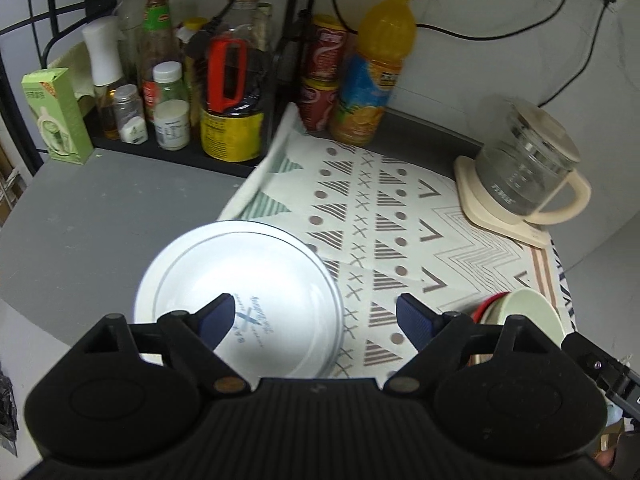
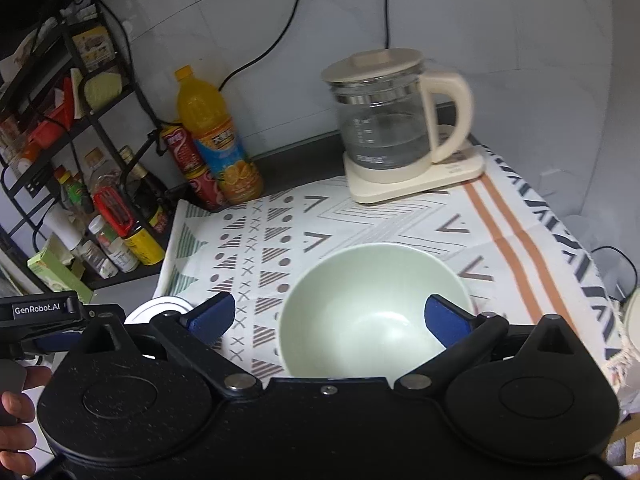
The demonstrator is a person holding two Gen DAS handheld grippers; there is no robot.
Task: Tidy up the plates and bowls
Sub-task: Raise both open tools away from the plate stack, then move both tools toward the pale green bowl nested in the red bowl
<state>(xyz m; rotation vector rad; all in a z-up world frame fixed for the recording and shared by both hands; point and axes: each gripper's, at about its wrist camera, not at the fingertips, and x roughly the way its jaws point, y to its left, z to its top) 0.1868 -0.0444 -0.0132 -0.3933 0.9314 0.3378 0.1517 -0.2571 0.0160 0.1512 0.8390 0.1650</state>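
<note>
I held my left tool (image 1: 314, 320) released over the white plates (image 1: 240, 296) and my right tool (image 2: 330, 320) released over the green bowl (image 2: 372, 312); rim-centred, level closing appeared advisable.

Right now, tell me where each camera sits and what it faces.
Left wrist: behind the open left tongs, looking down at the white plates on the counter; the right rig shows at the right edge.
Right wrist: behind the open right tongs, over the green bowl; a hand shows at left.
Shared: kettle, orange bottle, cloth.
</note>
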